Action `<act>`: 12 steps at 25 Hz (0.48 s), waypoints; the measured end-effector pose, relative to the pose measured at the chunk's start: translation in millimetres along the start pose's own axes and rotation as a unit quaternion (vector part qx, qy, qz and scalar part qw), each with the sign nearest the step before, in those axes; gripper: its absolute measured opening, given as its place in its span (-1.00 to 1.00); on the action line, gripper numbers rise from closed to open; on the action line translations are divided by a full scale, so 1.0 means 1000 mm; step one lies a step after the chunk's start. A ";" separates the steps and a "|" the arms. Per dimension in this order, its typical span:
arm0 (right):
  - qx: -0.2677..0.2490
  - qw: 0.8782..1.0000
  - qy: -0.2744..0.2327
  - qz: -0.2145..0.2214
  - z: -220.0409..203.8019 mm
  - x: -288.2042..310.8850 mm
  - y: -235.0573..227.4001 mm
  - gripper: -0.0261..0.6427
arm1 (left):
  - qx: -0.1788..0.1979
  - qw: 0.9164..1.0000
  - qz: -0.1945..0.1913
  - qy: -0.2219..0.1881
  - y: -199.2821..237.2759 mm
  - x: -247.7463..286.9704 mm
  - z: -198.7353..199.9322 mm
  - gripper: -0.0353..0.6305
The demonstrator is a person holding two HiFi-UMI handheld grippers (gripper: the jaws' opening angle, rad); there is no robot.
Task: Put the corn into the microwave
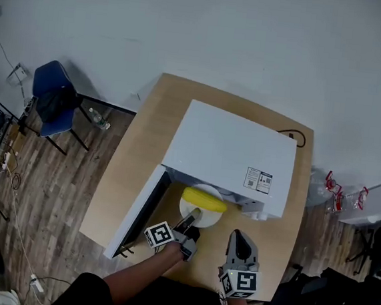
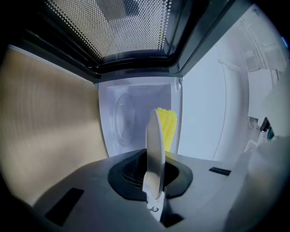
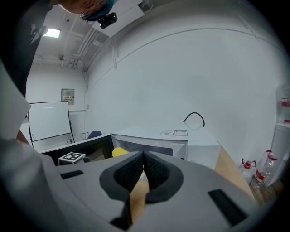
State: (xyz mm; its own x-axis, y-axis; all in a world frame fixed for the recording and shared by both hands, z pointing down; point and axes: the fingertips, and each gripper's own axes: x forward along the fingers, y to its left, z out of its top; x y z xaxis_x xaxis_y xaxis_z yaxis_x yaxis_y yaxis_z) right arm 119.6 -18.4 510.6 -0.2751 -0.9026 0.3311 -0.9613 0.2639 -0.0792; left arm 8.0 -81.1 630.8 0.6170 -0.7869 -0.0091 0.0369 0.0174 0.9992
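Before microwave — left claw clamps plate with corn; right claw together; label unreadable.

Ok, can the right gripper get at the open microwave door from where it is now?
Probably not directly. The door hangs open on the left, and the left gripper, clamped on the plate with the corn, sits between it and the right gripper. It would have to cross that arm.

In the left gripper view the edge-on plate hides part of the corn, and print on the microwave label is too small to read.
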 end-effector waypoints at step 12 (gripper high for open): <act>0.014 1.000 0.020 -0.005 -0.018 0.009 -0.020 -0.74 | 0.026 0.999 0.035 -0.016 0.046 0.040 0.026 -0.84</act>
State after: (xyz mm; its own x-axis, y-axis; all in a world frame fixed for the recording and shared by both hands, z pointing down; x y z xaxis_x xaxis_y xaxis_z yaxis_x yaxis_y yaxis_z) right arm 136.7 -25.8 532.6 -0.2643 -0.8909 0.3693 -0.9644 0.2438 -0.1020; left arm 13.9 -127.2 677.6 0.5912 -0.8042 0.0611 -0.0461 0.0420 0.9981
